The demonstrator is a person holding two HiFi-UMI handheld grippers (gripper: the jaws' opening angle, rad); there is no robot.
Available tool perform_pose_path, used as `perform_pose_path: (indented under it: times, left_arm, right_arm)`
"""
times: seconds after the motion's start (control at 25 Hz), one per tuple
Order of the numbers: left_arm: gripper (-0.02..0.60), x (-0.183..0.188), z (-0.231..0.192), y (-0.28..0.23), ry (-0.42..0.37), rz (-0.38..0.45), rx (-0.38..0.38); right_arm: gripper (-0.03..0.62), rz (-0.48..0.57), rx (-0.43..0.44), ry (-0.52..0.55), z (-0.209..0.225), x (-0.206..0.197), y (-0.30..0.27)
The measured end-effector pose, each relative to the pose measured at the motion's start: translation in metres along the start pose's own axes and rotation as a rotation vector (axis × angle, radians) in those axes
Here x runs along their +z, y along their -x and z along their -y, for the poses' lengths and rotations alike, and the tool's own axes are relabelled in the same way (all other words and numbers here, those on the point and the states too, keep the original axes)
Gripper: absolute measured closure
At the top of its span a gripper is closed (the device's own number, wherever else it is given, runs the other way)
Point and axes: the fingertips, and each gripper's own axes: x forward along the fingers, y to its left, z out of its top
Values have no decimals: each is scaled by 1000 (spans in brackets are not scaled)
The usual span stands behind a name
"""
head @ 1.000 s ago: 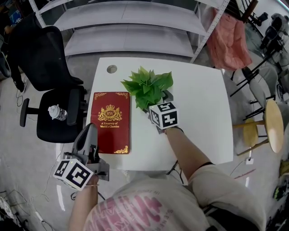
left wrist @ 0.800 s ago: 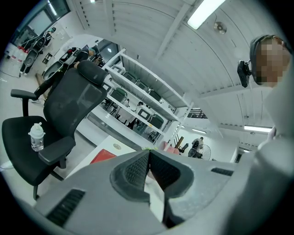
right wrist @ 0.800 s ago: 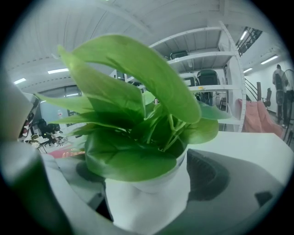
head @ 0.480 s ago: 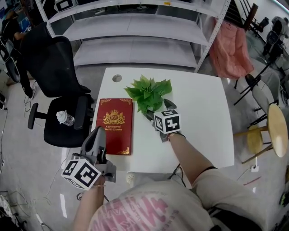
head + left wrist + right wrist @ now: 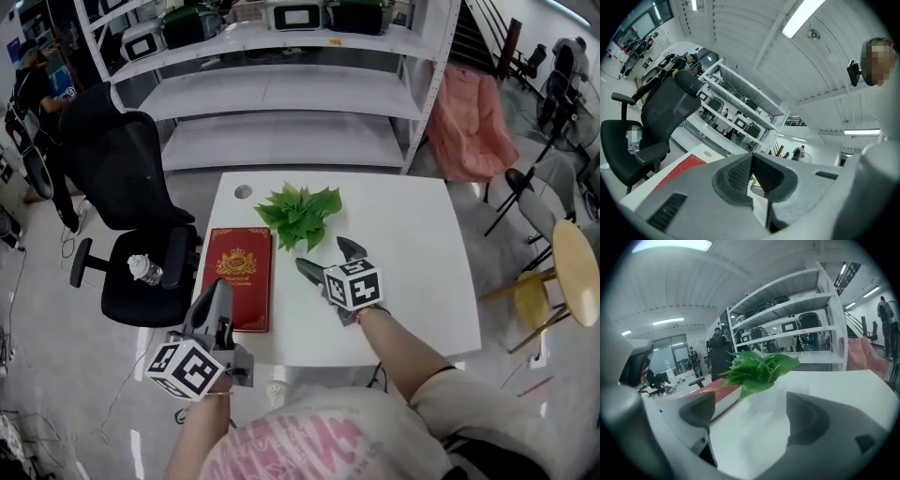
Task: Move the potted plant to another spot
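Observation:
The potted plant (image 5: pixel 298 214), green leaves over a white pot, stands on the white table (image 5: pixel 412 234) toward its back left. In the right gripper view the potted plant (image 5: pixel 759 371) is upright a short way ahead of the jaws. My right gripper (image 5: pixel 323 255) is open just in front of it and apart from it, with nothing between its fingers (image 5: pixel 808 420). My left gripper (image 5: pixel 219 298) hangs shut and empty at the table's front left edge; its pads (image 5: pixel 740 176) meet.
A red book (image 5: pixel 239 281) lies left of the plant, also seen as a red book (image 5: pixel 717 397). A black office chair (image 5: pixel 131 216) with a water bottle (image 5: pixel 142 270) stands left of the table. Shelving (image 5: pixel 272 94) is behind, a wooden stool (image 5: pixel 577 272) at right.
My right gripper has drawn back from the plant toward me, leaving the plant standing on the table. The head view has pulled up and back. The left gripper stays shut.

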Motion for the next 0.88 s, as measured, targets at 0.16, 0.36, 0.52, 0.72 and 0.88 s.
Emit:
perform_pose_path:
  times: [0.16, 0.36, 0.52, 0.72, 0.88]
  left_arm:
    - [578, -7, 16, 3, -30, 2, -11]
    - [578, -16, 25, -2, -8, 4, -27]
    - [578, -24, 29, -5, -4, -8, -28]
    - [578, -27, 32, -7, 36, -3, -20]
    - [578, -24, 38, -11, 17, 13, -27]
  right_arm:
    - [171, 30, 33, -5, -9, 4, 25]
    - [253, 62, 52, 4, -14, 8, 47]
    - [374, 117, 44, -55, -15, 18, 67]
    - [486, 162, 21, -114, -14, 32, 85]
    - [529, 233, 18, -140, -13, 53, 101]
